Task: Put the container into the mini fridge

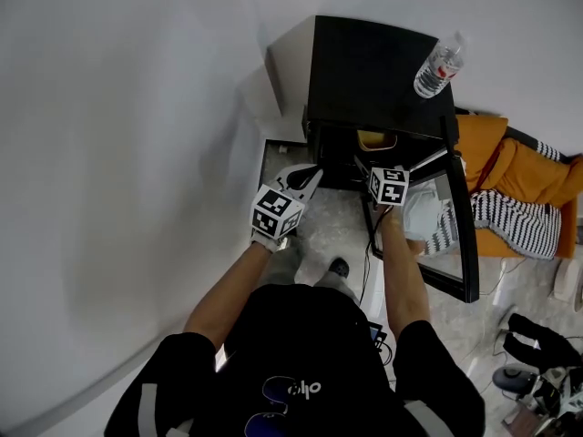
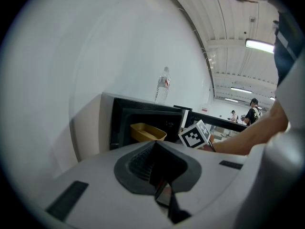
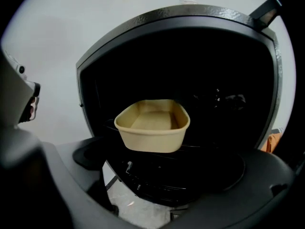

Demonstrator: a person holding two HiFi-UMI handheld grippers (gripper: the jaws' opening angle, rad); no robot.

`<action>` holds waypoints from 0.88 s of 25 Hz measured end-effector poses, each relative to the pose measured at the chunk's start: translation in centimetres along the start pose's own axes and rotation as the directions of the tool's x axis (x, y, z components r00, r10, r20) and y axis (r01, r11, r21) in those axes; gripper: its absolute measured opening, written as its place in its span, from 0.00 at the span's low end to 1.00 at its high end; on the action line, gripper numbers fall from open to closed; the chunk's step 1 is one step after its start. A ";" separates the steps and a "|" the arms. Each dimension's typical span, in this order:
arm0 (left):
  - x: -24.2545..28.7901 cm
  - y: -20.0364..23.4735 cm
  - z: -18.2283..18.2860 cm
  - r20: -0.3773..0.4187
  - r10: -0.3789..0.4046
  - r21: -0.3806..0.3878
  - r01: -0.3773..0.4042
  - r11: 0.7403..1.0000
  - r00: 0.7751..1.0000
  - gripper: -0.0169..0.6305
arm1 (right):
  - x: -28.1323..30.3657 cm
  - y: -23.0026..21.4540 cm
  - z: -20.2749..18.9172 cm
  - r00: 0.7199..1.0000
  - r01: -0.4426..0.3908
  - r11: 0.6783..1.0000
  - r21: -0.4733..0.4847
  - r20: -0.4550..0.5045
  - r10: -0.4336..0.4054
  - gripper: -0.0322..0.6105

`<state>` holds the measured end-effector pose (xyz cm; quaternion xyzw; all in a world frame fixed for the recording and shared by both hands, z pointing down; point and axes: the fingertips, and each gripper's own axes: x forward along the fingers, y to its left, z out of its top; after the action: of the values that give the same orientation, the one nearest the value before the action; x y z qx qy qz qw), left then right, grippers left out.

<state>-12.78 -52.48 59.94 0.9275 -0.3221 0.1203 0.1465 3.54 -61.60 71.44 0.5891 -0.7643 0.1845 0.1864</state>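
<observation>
The tan container point(image 3: 152, 124) sits on a shelf inside the open black mini fridge point(image 1: 373, 62), near the front of the opening. It also shows as a yellowish container point(image 1: 376, 139) in the head view and as a tan tub point(image 2: 147, 131) in the left gripper view. My right gripper point(image 3: 167, 194) hangs just in front of the opening with its jaws wide open and nothing between them, clear of the container. My left gripper point(image 1: 302, 180) is held lower left of the opening, its jaws point(image 2: 162, 194) together and empty.
The fridge door point(image 1: 460, 217) stands swung open to the right. A clear water bottle point(image 1: 438, 67) stands on the fridge top. Orange and striped fabric point(image 1: 528, 185) lies right of the door. A white wall runs along the left. A black cable point(image 1: 368, 253) trails on the floor.
</observation>
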 end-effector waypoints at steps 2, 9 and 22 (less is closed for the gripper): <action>0.1 -0.4 0.2 0.003 -0.003 0.000 0.003 1.000 1.000 0.04 | -0.5 -0.8 0.0 1.000 0.026 1.000 0.005 0.000 -0.026 0.97; -0.6 -1.1 -0.3 0.005 0.002 -0.002 -0.002 1.000 1.000 0.04 | -1.7 -2.7 0.7 0.996 0.084 0.996 0.028 0.011 -0.084 0.96; -2.1 -3.8 0.8 0.038 0.021 -0.001 -0.021 1.000 0.999 0.04 | -6.8 0.0 0.8 1.000 -0.004 0.999 0.032 0.023 0.003 0.77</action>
<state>-11.90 -48.74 57.80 0.9261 -0.3348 0.1043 0.1392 5.07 -56.35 67.29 0.5928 -0.7644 0.1900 0.1678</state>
